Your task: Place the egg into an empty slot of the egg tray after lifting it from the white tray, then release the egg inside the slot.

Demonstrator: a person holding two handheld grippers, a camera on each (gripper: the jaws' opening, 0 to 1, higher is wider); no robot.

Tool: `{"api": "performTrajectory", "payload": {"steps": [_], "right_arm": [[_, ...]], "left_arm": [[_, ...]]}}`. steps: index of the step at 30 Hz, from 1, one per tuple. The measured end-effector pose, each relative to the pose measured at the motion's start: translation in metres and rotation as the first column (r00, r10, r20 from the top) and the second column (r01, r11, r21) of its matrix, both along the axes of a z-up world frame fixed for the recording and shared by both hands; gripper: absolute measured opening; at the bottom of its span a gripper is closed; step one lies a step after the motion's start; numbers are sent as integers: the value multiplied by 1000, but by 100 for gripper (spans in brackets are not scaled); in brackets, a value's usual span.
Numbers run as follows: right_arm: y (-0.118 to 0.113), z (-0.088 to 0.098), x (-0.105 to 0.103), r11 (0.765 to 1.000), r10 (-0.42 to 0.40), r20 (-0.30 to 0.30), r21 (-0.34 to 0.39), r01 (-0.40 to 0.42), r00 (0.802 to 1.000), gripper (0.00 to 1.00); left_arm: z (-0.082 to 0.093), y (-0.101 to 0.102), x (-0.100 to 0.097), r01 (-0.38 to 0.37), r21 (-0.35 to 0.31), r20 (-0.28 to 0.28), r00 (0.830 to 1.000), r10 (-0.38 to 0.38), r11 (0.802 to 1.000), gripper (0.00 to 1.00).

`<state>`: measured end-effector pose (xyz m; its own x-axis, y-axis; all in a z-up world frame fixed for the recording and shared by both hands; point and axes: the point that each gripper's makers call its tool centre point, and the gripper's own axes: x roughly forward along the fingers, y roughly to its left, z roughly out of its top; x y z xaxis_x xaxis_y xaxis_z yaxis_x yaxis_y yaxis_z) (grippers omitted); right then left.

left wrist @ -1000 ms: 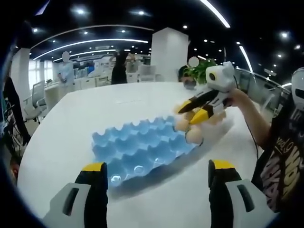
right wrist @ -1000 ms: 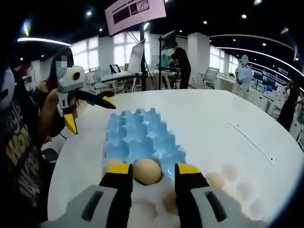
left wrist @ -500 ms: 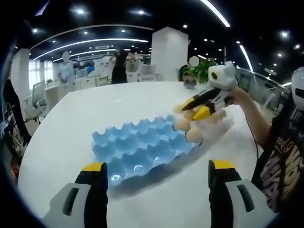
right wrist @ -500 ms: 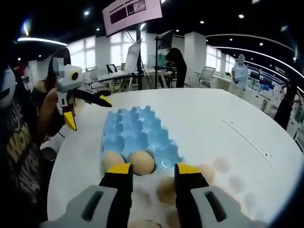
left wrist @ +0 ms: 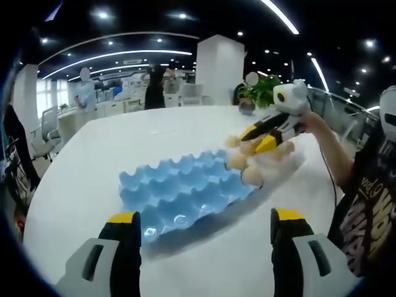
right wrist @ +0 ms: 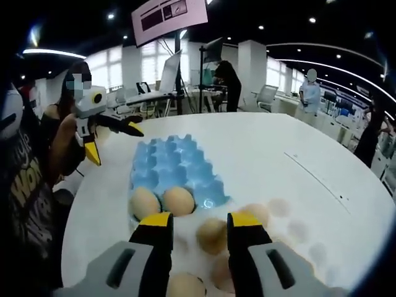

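Observation:
The blue egg tray (left wrist: 179, 195) (right wrist: 170, 170) lies on the white table. Two eggs (right wrist: 178, 200) (right wrist: 144, 203) sit side by side in its end row, also seen as eggs (left wrist: 237, 161) (left wrist: 252, 176). My right gripper (right wrist: 199, 221) (left wrist: 257, 139) is open above the white tray (right wrist: 291, 235) (left wrist: 288, 161), with a loose egg (right wrist: 211, 235) lying below the gap between its jaws, untouched. My left gripper (left wrist: 205, 219) (right wrist: 114, 145) hangs open and empty before the blue tray's other end.
Several more eggs (right wrist: 253, 213) (right wrist: 185, 286) rest on the white tray. A person's arm (left wrist: 331, 151) holds the right gripper. Desks, chairs and people stand beyond the table's far edge (left wrist: 154, 111). A potted plant (left wrist: 263, 93) stands at the back.
My right gripper has drawn back from the blue tray over the white tray. The egg that was between its jaws now sits in a slot beside the other egg. The left gripper stayed put.

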<state>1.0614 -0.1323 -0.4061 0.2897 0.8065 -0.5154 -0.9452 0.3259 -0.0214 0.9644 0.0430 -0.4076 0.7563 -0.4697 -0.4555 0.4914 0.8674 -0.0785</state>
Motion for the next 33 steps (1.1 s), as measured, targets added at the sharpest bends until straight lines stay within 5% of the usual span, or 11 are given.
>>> {"api": "performTrajectory", "payload": {"steps": [33], "right_arm": [[-4,-25,4,989,65,-44,-126,-70,997,33]], "left_arm": [[0,1,-1,-3,1,0,1000,3,1000,89]]}}
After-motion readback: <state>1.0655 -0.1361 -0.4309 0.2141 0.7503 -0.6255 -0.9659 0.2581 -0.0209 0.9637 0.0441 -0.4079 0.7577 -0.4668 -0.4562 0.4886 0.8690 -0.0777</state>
